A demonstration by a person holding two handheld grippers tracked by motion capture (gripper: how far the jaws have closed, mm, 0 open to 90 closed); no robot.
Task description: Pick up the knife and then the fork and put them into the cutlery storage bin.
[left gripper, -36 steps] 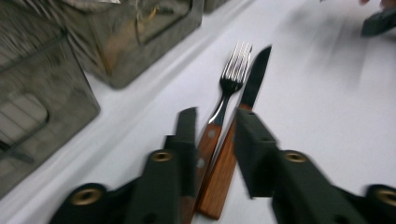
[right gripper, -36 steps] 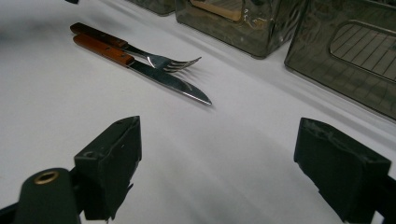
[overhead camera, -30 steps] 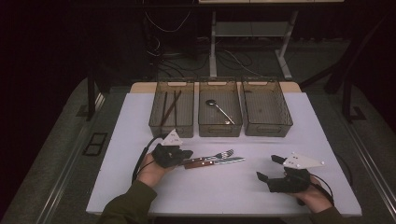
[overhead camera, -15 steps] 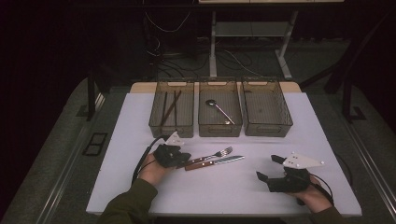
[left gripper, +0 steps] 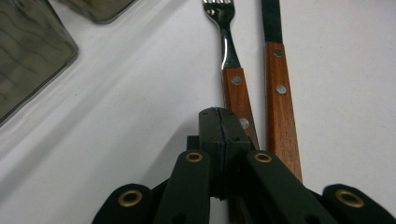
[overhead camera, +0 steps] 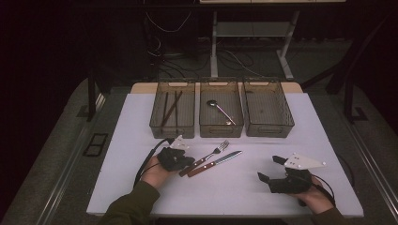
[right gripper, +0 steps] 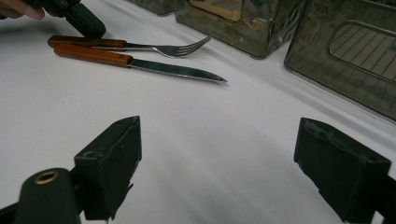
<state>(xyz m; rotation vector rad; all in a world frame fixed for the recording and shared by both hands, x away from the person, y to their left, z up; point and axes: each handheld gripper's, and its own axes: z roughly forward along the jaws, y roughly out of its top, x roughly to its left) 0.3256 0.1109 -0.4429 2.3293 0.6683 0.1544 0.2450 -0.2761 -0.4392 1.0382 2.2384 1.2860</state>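
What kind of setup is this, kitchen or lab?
Probably a lab data-collection bench: a white table on a dark floor, three sorting bins, loose cables behind, and handheld grippers by a fork and knife.

High view from above the near table edge, facing forward and down, far off, left gripper view close over fork [left gripper: 227,51] and knife [left gripper: 279,88], right gripper view low, facing both across the table [right gripper: 196,140]

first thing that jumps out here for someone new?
The wood-handled fork and knife lying side by side mid-table, with the left gripper, jaws shut, at the fork's handle end. Behind them stand three smoky bins: dark sticks in the left one, a spoon in the middle one. The right gripper sits open near the front right.
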